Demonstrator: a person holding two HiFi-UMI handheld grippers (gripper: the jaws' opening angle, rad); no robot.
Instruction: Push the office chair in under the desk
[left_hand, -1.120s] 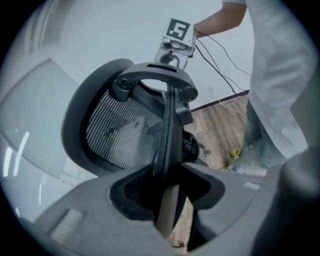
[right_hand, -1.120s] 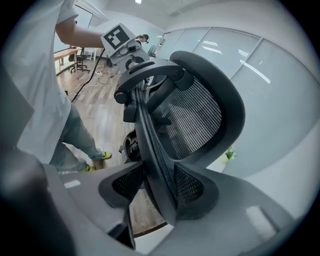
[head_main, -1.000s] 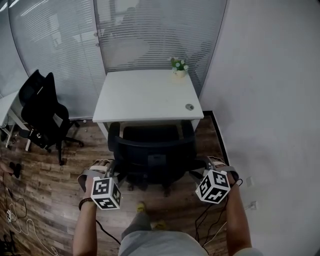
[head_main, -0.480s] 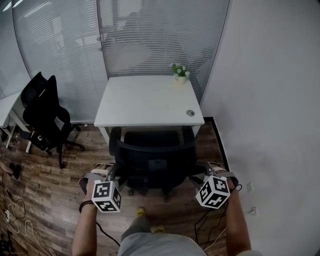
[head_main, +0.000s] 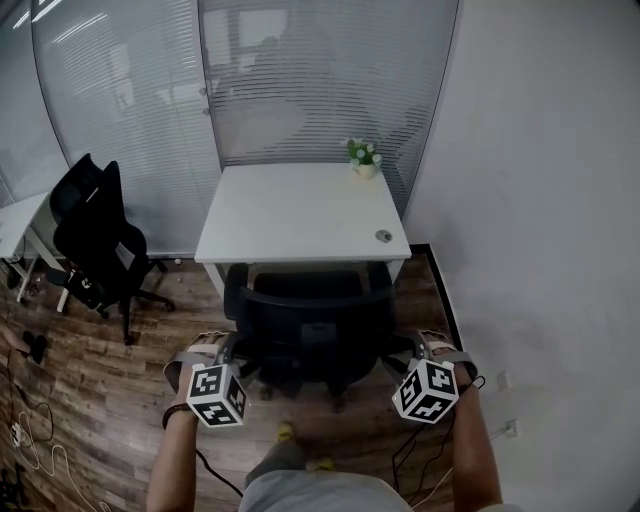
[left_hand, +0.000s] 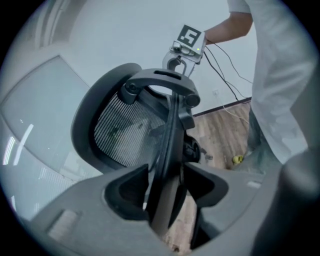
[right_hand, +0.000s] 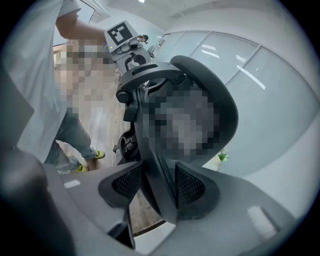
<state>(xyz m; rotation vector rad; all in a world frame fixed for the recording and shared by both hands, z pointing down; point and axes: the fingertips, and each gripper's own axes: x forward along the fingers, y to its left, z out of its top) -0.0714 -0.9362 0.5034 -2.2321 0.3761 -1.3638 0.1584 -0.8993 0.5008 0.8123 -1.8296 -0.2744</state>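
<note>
Straddling one edge of the office chair backrest, the left gripper has just been opening, pads slack; the right gripper pinches the other edge. White desk ahead, wood floor.

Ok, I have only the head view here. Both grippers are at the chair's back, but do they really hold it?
Observer: The left gripper does not. The edge of the office chair back stands between its jaws, but they have just been opening and the pads are off it.
Operator: And the right one?
Observer: The right gripper is shut on the other edge; both pads press on it.
</note>
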